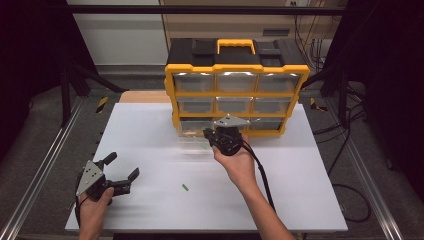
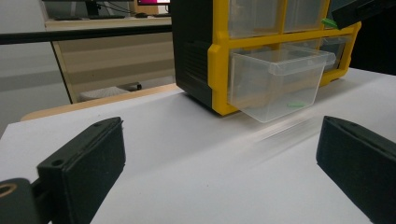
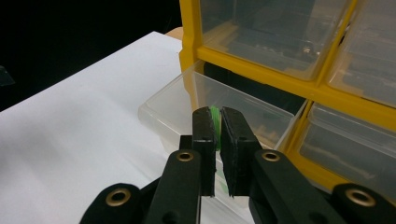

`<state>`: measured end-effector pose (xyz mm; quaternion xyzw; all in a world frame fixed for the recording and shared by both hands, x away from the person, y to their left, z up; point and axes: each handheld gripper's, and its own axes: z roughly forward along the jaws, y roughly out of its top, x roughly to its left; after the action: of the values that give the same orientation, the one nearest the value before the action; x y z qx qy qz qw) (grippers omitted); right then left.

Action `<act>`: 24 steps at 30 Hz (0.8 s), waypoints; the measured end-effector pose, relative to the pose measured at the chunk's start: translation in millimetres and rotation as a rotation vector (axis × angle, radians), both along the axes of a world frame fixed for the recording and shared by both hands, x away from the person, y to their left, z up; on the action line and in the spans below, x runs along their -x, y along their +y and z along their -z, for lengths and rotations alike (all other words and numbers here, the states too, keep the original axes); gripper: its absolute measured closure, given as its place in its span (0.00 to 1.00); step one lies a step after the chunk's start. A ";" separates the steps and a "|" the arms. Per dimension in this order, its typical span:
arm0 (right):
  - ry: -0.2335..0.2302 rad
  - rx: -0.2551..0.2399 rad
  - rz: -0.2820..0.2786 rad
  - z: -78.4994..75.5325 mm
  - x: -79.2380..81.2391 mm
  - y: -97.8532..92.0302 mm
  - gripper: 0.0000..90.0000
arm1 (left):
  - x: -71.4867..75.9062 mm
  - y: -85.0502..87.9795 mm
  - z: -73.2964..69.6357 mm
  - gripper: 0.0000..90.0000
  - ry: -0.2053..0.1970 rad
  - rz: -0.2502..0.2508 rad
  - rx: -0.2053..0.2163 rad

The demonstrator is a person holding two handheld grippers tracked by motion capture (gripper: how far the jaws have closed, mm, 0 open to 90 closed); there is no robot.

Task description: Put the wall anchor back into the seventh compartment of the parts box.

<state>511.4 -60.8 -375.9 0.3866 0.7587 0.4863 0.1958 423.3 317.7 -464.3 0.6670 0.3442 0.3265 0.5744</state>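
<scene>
Right gripper (image 3: 217,121): jaws pinch a small green piece (image 3: 215,122), held over the pulled-out clear drawer (image 3: 177,100) at the organizer's (image 1: 235,80) bottom-left slot.
Key relation: the drawer's open top lies directly below the jaws.
Left gripper (image 1: 122,172): jaws spread, empty, near left.
Loose green piece (image 1: 185,187): on the table (image 1: 150,130), nearer the left gripper.

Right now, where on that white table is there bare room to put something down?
The table's left half is bare, between the yellow cabinet and the left gripper. The right side past the right gripper is bare too. It is crowded at the open drawer; a green piece lies near the front.
</scene>
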 end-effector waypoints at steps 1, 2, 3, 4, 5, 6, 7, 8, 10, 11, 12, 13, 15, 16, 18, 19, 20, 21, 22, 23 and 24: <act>0.003 0.000 0.001 -0.5 -1.1 0.4 0.94 | 0.0 0.1 0.0 0.01 0.000 0.000 0.001; 0.001 0.001 0.001 -1.0 -2.4 0.5 0.94 | 0.0 0.4 -0.1 0.01 -0.001 -0.001 0.000; 0.002 -0.001 0.004 -1.6 -3.4 1.0 0.94 | 0.1 0.6 -0.1 0.01 -0.001 -0.002 0.001; 0.000 0.001 0.003 -2.3 -4.4 1.1 0.94 | 0.1 0.7 -0.2 0.01 -0.001 -0.003 0.002; 0.000 0.002 0.004 -2.8 -5.2 1.7 0.94 | 0.1 0.8 -0.2 0.01 -0.001 -0.003 0.002; 0.001 0.002 0.005 -3.3 -5.8 2.2 0.94 | 0.0 0.7 -0.1 0.01 -0.001 -0.002 0.001; 0.001 0.002 0.003 -3.6 -6.9 2.6 0.94 | 0.0 0.5 -0.1 0.01 -0.001 -0.001 0.001; 0.005 -0.001 0.002 -3.4 -8.3 2.9 0.94 | 0.0 0.0 -0.1 0.01 0.000 0.001 0.000; 0.007 -0.004 0.005 -2.7 -11.4 3.2 0.94 | 0.2 -0.5 -0.1 0.01 0.000 0.003 -0.001; 0.010 -0.003 0.005 -2.4 -12.7 3.3 0.94 | 0.2 -0.6 -0.1 0.01 -0.001 0.003 -0.002; 0.013 -0.006 0.008 -2.2 -13.6 3.8 0.94 | 0.2 -0.5 -0.1 0.01 0.000 0.002 -0.002; 0.014 -0.006 0.008 -2.1 -14.6 4.4 0.94 | 0.1 -0.2 -0.1 0.01 0.000 0.002 -0.001; 0.016 -0.003 0.007 -1.8 -16.4 5.9 0.94 | 0.0 -0.1 -0.1 0.01 -0.001 0.001 0.000; 0.019 0.001 0.007 -1.7 -17.3 6.9 0.94 | 0.0 -0.2 -0.1 0.01 -0.001 0.002 0.000; 0.019 0.011 0.014 -1.1 -20.5 8.6 0.92 | 0.2 -0.8 0.0 0.01 0.000 0.003 -0.001; 0.025 0.007 0.024 -0.5 -22.3 9.1 0.87 | 0.3 -1.1 -0.1 0.01 0.000 0.004 0.000; 0.023 0.008 0.029 0.3 -24.4 9.6 0.82 | 0.5 -1.4 -0.1 0.01 -0.001 0.005 -0.001; 0.017 0.022 0.033 0.9 -26.0 10.1 0.76 | 0.5 -1.5 -0.1 0.01 -0.001 0.005 -0.002; 0.012 0.030 0.038 1.1 -26.1 10.5 0.71 | 0.5 -1.6 -0.1 0.01 -0.001 0.006 -0.002; 0.006 0.027 0.037 0.8 -25.7 10.0 0.67 | 0.4 -1.7 -0.1 0.01 -0.001 0.006 -0.003; 0.006 0.023 0.037 0.0 -24.9 9.4 0.62 | 0.2 -1.6 0.0 0.01 -0.001 0.006 -0.003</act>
<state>536.3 -51.5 -375.9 0.3996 0.7578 0.4726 0.2068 423.1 316.1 -464.3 0.6689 0.3415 0.3257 0.5744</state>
